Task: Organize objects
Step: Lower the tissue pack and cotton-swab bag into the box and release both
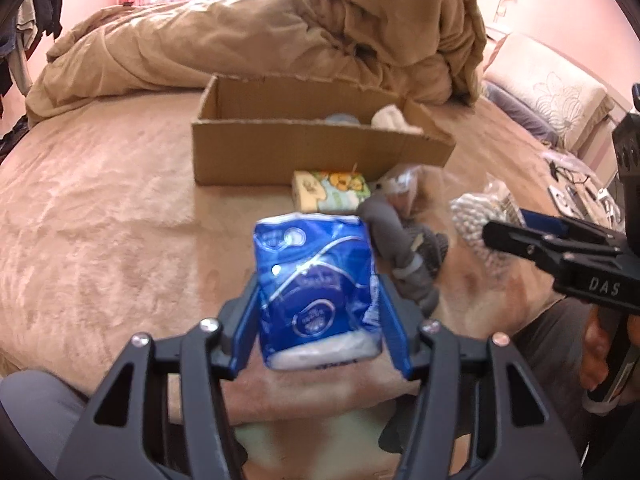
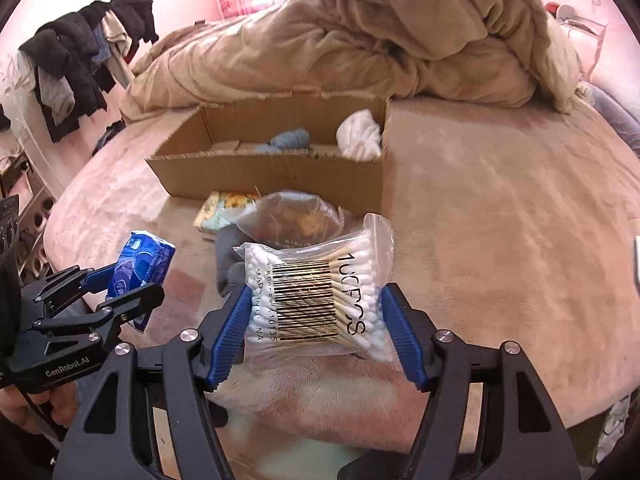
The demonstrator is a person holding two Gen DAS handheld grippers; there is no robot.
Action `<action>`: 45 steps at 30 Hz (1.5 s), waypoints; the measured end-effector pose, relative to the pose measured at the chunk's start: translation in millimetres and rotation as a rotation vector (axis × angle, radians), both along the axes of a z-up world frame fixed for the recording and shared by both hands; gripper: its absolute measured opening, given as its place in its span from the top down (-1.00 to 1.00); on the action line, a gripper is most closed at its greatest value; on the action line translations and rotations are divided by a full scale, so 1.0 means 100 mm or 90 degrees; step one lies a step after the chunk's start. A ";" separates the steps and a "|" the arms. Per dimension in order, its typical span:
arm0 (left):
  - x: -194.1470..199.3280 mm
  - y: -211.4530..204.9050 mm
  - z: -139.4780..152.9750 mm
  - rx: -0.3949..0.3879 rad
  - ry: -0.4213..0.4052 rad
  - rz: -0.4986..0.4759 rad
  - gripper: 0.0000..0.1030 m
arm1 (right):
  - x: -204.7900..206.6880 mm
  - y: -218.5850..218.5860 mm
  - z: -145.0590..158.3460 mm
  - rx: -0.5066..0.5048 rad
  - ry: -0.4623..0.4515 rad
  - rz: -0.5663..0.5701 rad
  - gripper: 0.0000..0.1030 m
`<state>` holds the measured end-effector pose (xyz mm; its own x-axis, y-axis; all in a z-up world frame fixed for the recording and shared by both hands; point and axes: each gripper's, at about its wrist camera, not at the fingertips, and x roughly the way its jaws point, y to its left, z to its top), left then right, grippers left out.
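**Both Claws Loaded: Tissue Pack and Cotton Swab Bag Ahead of the Box**

1. Left claw (image 1: 320, 316). Lower centre of the left wrist view. Its blue pads pinch the blue tissue pack (image 1: 318, 292) on both side faces. The pack stands upright between the jaws. In the right wrist view the same pack (image 2: 142, 270) appears at the left edge, clear of the bed (image 2: 500, 240).

2. Handling, tissue pack. Judged light, soft and compressible, with a glossy film wrap that may slide. Take hold across the mid-body, as here; a hard squeeze only crumples it.

3. Loose items. Centre of the left wrist view, on the bed just below the box: a yellow-green printed pack (image 1: 330, 192), a grey sock (image 1: 400, 248) and a clear bag of brownish contents (image 2: 292, 220).

4. Cardboard box (image 1: 320, 152). Upper centre of both views, open at the top. It holds a light blue cloth item (image 2: 286, 140) and a white cloth (image 2: 360, 136). Free space shows at its left end.

5. Right claw (image 2: 316, 320). Lower centre of the right wrist view. Its pads are pressed on the two sides of the cotton swab bag (image 2: 316, 300), barcode facing up.

6. Handling, swab bag. Judged very light; the film is slippery, the swab bundle moderately stiff. Grip on the bundle, not on the loose zip flap at the upper right.

7. Estimated next requirement: carry both items over the box wall and lower them in.
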<state>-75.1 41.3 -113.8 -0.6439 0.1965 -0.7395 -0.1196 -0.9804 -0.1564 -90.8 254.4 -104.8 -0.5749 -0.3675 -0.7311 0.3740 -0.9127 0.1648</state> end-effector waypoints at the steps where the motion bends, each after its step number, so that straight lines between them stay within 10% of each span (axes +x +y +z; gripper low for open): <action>1: 0.04 -0.02 0.04 0.005 0.002 0.001 -0.07 | 0.03 0.01 0.06 -0.003 0.005 -0.001 -0.35; 25: -0.09 -0.57 1.19 0.069 0.154 0.010 -0.07 | -0.13 -0.46 1.11 -0.085 0.092 0.033 -0.35; 45: -1.41 -0.65 0.53 0.045 0.082 -0.012 -0.07 | -1.03 -0.89 0.70 -0.041 0.045 0.006 -0.35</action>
